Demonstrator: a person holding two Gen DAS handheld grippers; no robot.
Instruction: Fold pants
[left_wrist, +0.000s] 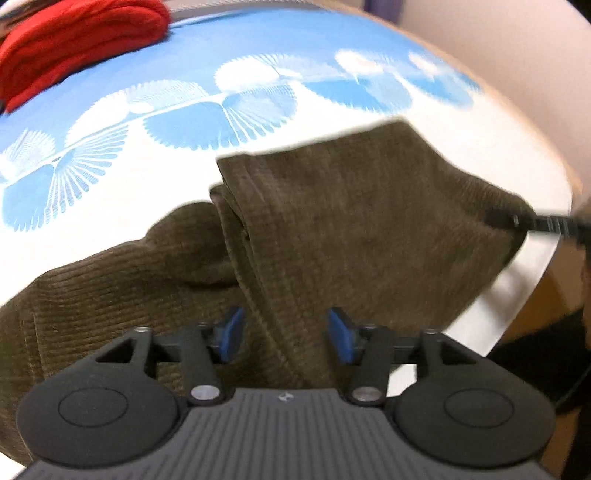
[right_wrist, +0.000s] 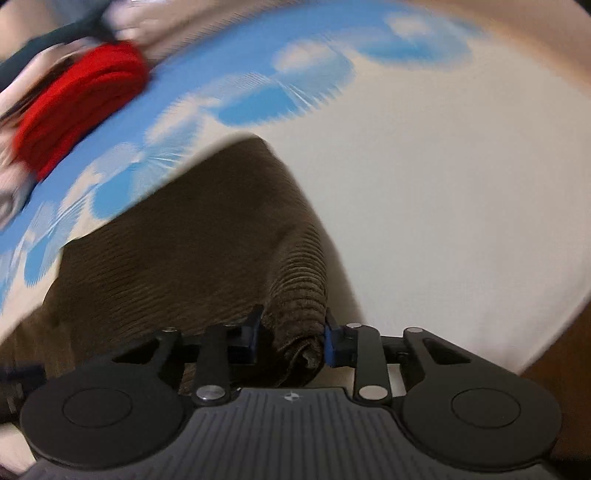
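Brown corduroy pants (left_wrist: 332, 221) lie crumpled on a white and blue tablecloth (left_wrist: 110, 214). My left gripper (left_wrist: 286, 326) hovers over the near part of the pants. Its blue pads (left_wrist: 231, 332) stand apart, with a ridge of cloth running between them and no pad pressing on it. At the right edge of the left wrist view, my right gripper (left_wrist: 517, 221) holds a raised corner of the pants. In the right wrist view, my right gripper (right_wrist: 291, 334) is shut on a bunched fold of the pants (right_wrist: 299, 295), which fills the gap between the pads.
A folded red garment (left_wrist: 74, 48) (right_wrist: 81, 110) lies at the far left of the table. The table's rounded edge (left_wrist: 554, 158) curves along the right, with wooden floor (left_wrist: 554, 284) beyond it. White cloth (right_wrist: 443, 221) lies bare right of the pants.
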